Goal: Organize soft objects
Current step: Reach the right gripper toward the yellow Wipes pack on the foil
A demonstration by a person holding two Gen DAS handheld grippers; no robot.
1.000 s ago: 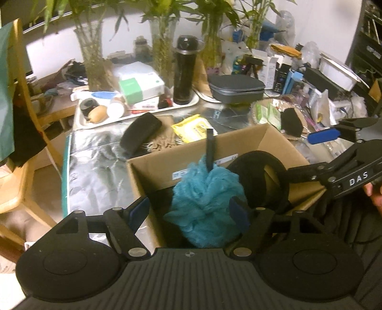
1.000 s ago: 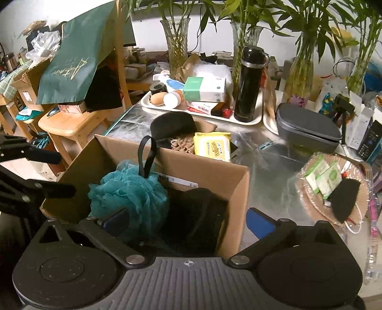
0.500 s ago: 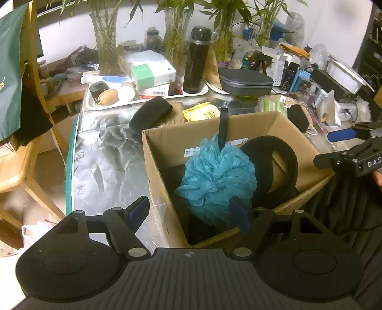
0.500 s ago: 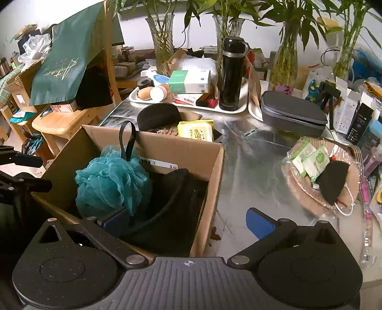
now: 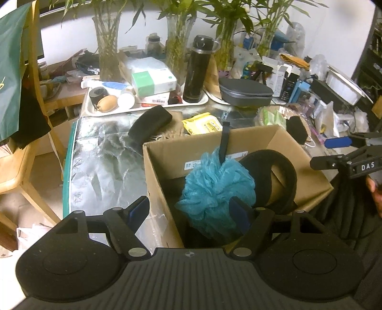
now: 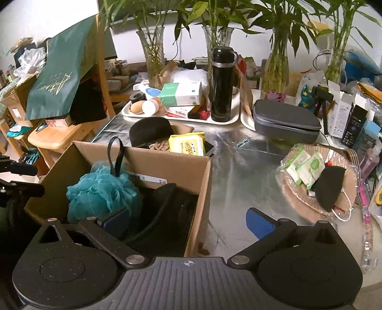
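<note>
Teal bath pouf (image 5: 216, 190) in cardboard box (image 5: 167, 152), seemingly untouched between left gripper (image 5: 189, 213) jaws

White wall (image 6: 59, 21) behind foil-covered table (image 6: 238, 171); wooden chair (image 5: 14, 164) left of table, pale floor (image 5: 45, 181) beneath.

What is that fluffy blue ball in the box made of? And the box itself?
The blue ball looks like bunched plastic netting, matte and ruffled, a bath pouf with a black hanging loop. The box looks like plain brown cardboard, dull and unprinted, with thin raw-cut edges and a white label inside.
</note>
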